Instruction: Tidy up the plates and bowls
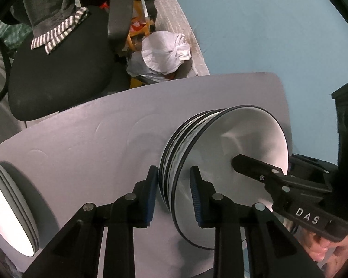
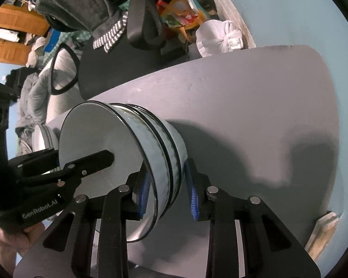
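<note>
A nested stack of three bowls (image 1: 243, 134), white inside with black rims, stands on the grey table (image 1: 92, 139). My left gripper (image 1: 173, 170) straddles its near rim, one blue pad against the outer wall and one inside, shut on the stack. The right gripper's finger (image 1: 246, 162) reaches into the bowl from the right. In the right wrist view the same bowl stack (image 2: 118, 139) sits between the pads of my right gripper (image 2: 165, 169), shut on its wall, and the left gripper's finger (image 2: 97, 158) lies inside. A stack of white plates (image 1: 9, 208) sits at the table's left edge.
A black office chair (image 1: 58, 69) with a striped cloth stands beyond the table. A tied white plastic bag (image 1: 164, 51) and colourful bags lie on the floor by the pale blue wall. A person's hand (image 2: 9, 236) holds the left gripper. The plates (image 2: 46, 136) show behind the bowls.
</note>
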